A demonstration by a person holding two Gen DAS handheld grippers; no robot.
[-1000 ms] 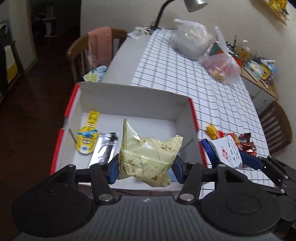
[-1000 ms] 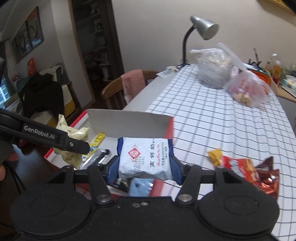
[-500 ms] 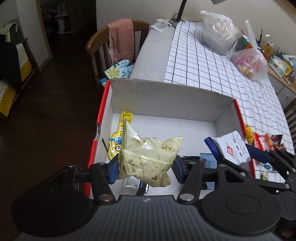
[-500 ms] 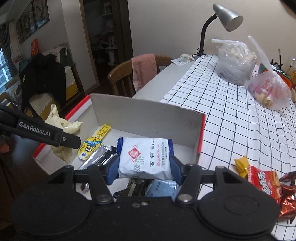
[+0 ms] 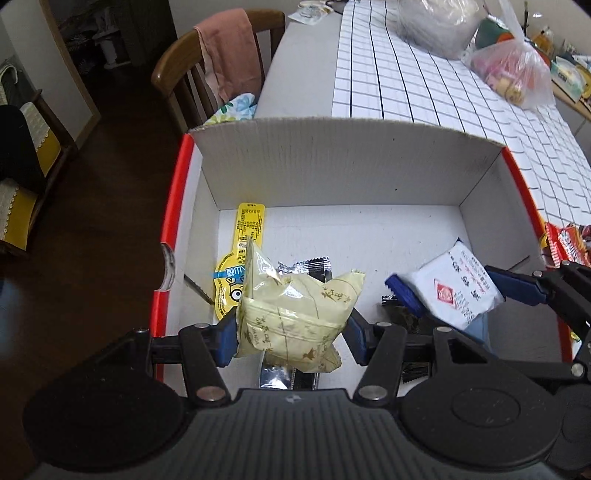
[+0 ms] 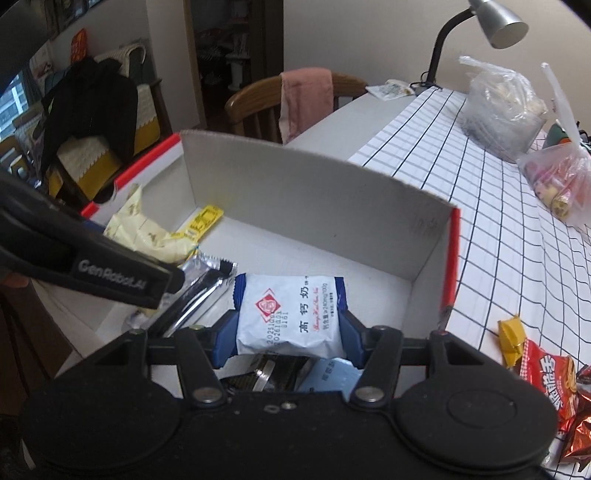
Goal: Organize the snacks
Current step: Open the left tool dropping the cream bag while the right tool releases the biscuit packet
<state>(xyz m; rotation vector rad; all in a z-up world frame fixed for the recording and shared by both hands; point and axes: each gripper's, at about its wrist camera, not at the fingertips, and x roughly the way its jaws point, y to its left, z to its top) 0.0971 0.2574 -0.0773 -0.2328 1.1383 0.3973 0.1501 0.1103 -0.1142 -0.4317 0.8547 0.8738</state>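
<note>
Lowered since the earlier frames, both grippers now down over the open cardboard box, with its white inner walls filling more of each view. Left gripper clamped on a pale yellow snack packet, blue pads pressed against both sides of the packet, held above the box floor near the left wall. Right gripper clamped on a white and blue milk-biscuit packet, printed side up, held above the right end of the box; seen also from the left wrist view at the right. Lying on the box floor: a yellow cartoon-printed sachet along the left wall, a silver foil wrapper beside it, a dark wrapper and a light blue packet beneath the right gripper. Outside the box on the grid-pattern tablecloth, to the right: red and orange snack packets. Farther back on the table: two plastic bags and a grey desk lamp. Beyond the table's far corner, a wooden chair with a pink cloth draped over its back.
</note>
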